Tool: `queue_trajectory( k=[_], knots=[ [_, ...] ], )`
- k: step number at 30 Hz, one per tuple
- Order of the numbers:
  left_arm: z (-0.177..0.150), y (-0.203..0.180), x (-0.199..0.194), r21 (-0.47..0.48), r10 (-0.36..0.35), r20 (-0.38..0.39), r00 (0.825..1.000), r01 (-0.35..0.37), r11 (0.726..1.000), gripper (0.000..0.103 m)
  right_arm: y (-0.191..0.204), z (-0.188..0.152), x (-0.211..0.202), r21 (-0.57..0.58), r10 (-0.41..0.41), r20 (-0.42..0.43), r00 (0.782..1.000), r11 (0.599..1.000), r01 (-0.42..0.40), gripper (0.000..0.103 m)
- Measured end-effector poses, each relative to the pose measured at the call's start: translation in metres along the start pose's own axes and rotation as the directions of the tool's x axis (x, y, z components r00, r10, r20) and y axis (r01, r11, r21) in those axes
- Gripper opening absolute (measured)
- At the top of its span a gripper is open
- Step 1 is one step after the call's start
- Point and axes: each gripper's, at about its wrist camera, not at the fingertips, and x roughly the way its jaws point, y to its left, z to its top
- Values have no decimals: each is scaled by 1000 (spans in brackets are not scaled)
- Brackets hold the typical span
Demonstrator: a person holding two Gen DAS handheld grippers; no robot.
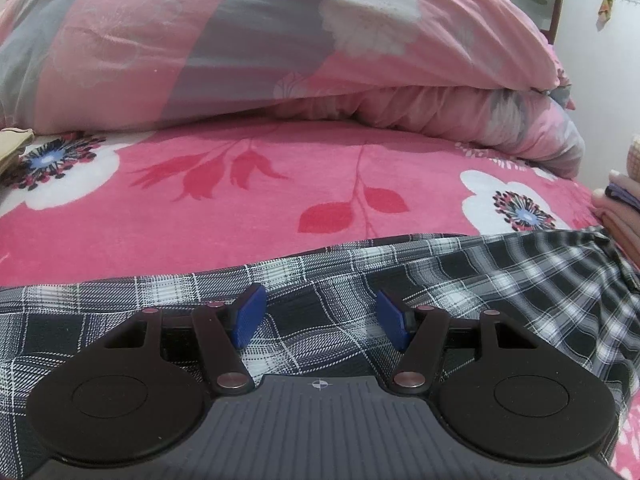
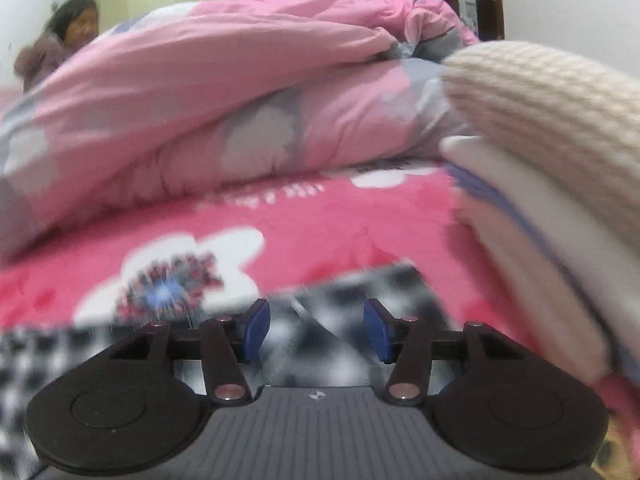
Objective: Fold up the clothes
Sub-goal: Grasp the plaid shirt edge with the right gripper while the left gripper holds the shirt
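A black-and-white plaid garment [image 1: 480, 280] lies spread flat along the near edge of the bed. My left gripper [image 1: 321, 306] hovers low over it, its blue pads [image 1: 250, 316] well apart and gripping nothing. In the right wrist view the same plaid cloth [image 2: 352, 292] is blurred by motion. My right gripper [image 2: 317, 322] is above its far edge, open, with no fabric pinched between the pads [image 2: 376, 330].
The bed has a pink flowered sheet [image 1: 240, 208]. A bulky pink and grey quilt [image 1: 240, 40] fills the back. A stack of folded clothes topped by a cream knit [image 2: 540, 112] stands at the right. A person [image 2: 60, 40] is behind the quilt, far left.
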Motion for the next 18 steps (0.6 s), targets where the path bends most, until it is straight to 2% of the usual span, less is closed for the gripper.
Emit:
queue_trajectory(
  k=[3,6,9,11,12,13,16,18],
  knots=[
    [0,0,0,1,1,0,1000,-1,1000,62,23,-27,-14,-218,13,2,1000,976,-12,55],
    [0,0,1,3,1,0,1000,-1,1000,62,58,-50,-5,-446,-9,-10,1000,895,3,55],
    [0,0,1,3,1,1,1000,-1,1000,62,71,-53,24,-512,-26,-32,999,859,6,53],
    [0,0,1,3,0,1,1000,0,1000,62,64,-49,44,-482,-25,-72,997,876,-13,39],
    [0,0,1,3,0,1,1000,0,1000,62,58,-45,50,-453,-25,-80,996,891,-14,29],
    [0,0,1,3,0,1,1000,0,1000,62,47,-38,53,-413,-37,-69,997,911,5,8],
    [0,0,1,3,1,1,1000,-1,1000,62,13,-11,63,-283,-90,-26,996,956,79,8],
    [0,0,1,3,1,1,1000,-1,1000,62,-10,8,74,-216,-135,2,991,967,132,7]
  ],
)
